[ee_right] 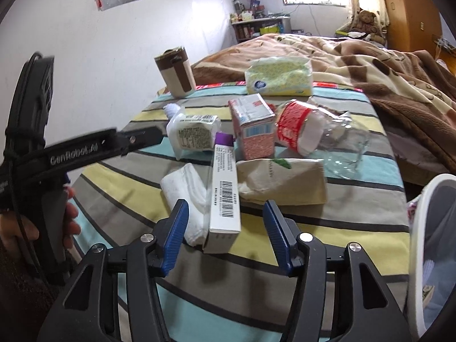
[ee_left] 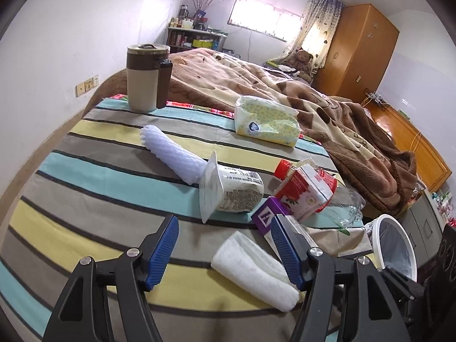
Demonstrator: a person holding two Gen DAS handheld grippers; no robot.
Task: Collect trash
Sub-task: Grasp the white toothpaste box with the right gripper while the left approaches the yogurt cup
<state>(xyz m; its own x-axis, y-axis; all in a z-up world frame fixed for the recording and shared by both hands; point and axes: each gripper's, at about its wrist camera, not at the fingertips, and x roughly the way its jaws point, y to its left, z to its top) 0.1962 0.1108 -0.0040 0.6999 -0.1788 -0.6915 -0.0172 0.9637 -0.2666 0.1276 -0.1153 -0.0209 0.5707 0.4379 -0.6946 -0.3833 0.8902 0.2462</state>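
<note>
- On the striped bench (ee_left: 94, 154), far left, a mug (ee_left: 146, 78) stands upright; it looks like a keeper rather than trash.
- Next rightward lies a white foam net (ee_left: 173, 154), untouched, its near end touching a tipped plastic cup (ee_left: 230, 191).
- Left gripper (ee_left: 225, 253) hovers low over the bench, jaws apart and holding nothing. A rolled white tissue (ee_left: 253, 273) lies between them, nearer the right jaw, angled across the gap.
- Right gripper (ee_right: 225, 228) also has its jaws apart and empty. The near end of a long white box (ee_right: 225, 199) with a purple cap sits between them, closer to the left jaw; the same tissue lies just left of the box, touching it.
- Behind the box, moving right: a red carton (ee_right: 252, 126), a flattened tan paper bag (ee_right: 285, 182), and a crushed clear bottle (ee_right: 322, 134) with a red label, all bunched together and touching.
- Farther back, a tissue pack (ee_right: 279, 81) rests near the blanket (ee_right: 384, 65); whether it counts as trash I cannot tell.
- At the far right stands a white bin (ee_right: 419, 228), beside the bench edge. Something small shows inside it, but too little is visible to name it.
- As I judge it, the job is at or near its start: nearly all trash remains on the bench, and neither gripper carries anything.
</note>
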